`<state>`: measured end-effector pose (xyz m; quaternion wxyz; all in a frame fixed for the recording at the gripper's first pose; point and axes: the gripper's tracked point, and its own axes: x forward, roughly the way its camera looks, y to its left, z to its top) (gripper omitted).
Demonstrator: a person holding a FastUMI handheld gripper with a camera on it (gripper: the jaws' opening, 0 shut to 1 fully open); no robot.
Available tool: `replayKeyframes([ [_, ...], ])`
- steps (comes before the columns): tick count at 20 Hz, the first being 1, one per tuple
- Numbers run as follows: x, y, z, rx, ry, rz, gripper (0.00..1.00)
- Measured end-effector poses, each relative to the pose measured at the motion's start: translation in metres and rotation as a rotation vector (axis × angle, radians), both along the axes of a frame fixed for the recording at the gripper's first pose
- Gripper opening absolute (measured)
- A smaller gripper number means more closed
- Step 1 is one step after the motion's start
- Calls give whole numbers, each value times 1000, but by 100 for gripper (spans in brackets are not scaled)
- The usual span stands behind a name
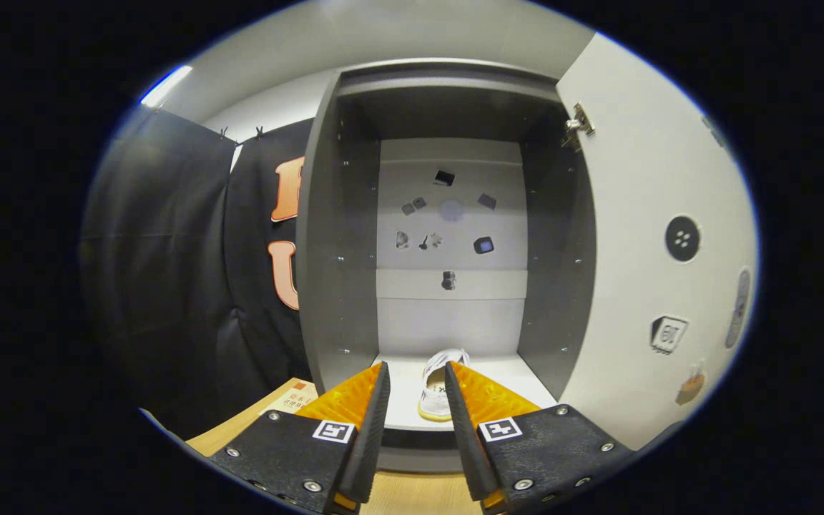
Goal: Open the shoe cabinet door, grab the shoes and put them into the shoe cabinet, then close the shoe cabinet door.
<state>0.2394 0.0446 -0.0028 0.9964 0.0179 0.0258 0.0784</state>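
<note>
shoe (439, 386) sits inside the open shoe cabinet (340, 236); tongs (417, 373) parted, seemingly clear of it.

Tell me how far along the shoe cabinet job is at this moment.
Done: the cabinet door stands swung open to the right, and a white shoe lies on the cabinet's bottom shelf. In hand: nothing; the hand-held gripper is open, its fingers apart, with the shoe seen in the gap just beyond them. Left: closing the door.

camera rides low behind the claw (417, 372), facing straight into the open cabinet (448, 214), near.
</note>
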Motion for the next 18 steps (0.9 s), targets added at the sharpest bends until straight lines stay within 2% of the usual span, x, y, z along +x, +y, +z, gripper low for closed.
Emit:
replayKeyframes([
  [5, -75, -28, 24, -15, -28, -62, 49],
  [11, -147, -62, 30, 7, -27, -132, 52],
  [18, -218, -139, 28, 18, -18, -284, 55],
])
